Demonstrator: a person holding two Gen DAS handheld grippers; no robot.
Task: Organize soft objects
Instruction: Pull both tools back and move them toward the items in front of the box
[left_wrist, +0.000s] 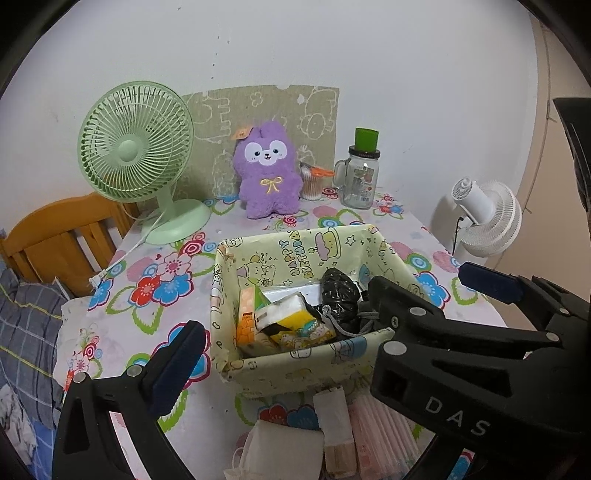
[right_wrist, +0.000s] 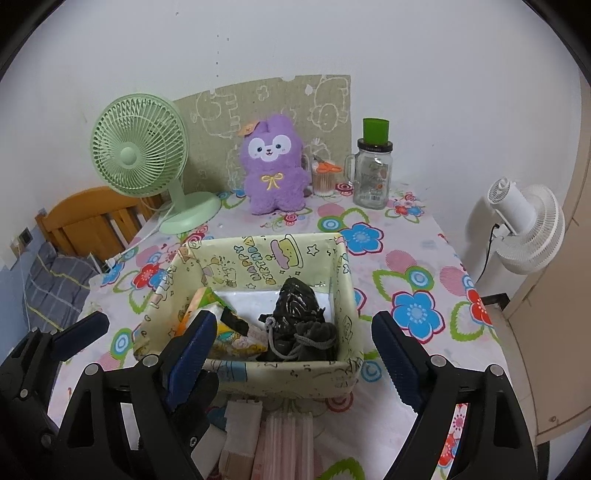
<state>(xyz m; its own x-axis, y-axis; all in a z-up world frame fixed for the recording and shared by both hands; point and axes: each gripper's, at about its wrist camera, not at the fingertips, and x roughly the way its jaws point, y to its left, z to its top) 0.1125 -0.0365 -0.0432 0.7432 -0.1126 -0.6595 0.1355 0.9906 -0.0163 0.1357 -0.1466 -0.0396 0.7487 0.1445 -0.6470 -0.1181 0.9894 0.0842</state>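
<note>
Table holds the birthday-print box already collecting soft stuff like tissue packs and a black pouch, while right gripper and left gripper hover wide, empty, probably just dropped something

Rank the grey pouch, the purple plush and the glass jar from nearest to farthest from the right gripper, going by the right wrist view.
From the right gripper:
1. Grey pouch, in the box just ahead, between the open fingers.
2. Purple plush, at the back by the wall, slightly left.
3. Glass jar, back right; roughly as deep as the plush, so these two are too close to call.
</note>
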